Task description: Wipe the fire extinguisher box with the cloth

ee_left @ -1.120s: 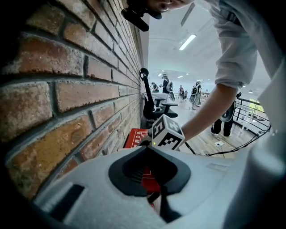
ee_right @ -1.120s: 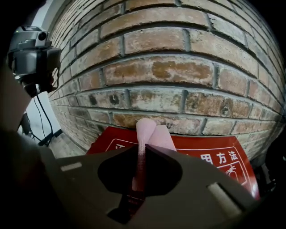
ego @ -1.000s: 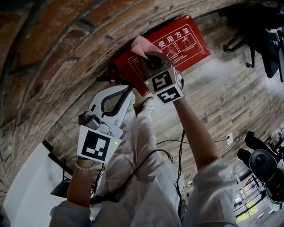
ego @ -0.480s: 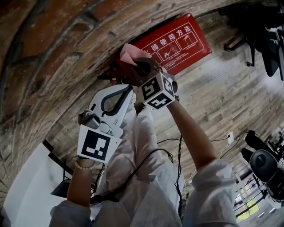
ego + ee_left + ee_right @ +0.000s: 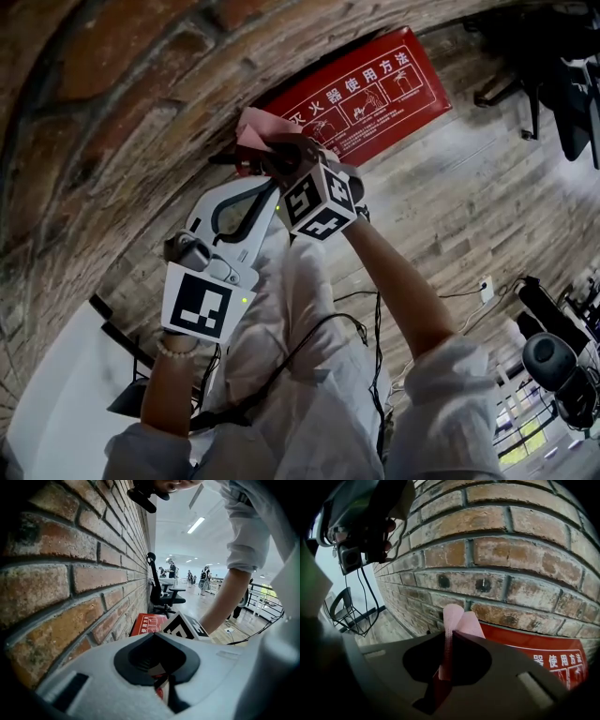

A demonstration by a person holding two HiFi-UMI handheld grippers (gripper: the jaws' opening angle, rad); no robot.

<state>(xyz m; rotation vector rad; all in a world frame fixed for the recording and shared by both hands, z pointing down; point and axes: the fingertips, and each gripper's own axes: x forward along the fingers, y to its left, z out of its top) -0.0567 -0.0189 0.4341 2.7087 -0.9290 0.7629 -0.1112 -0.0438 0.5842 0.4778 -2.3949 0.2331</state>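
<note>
Head view: right tongs [image 5: 274, 156] pinch cloth [image 5: 251, 127], covering left end of fire extinguisher box [image 5: 375, 86]; left tongs [image 5: 269, 190] closed, empty.

Right tool [image 5: 278, 157] with pink cloth [image 5: 251, 127] at end of red extinguisher box [image 5: 375, 89], beside brick wall [image 5: 112, 103]

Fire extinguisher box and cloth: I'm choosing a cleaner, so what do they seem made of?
Fire extinguisher box: smooth red face with crisp white print, probably painted metal or plastic; can't tell which. Cloth: soft pink fabric, folded and curling where the right tool pinches it; likely woven or microfibre.
</note>
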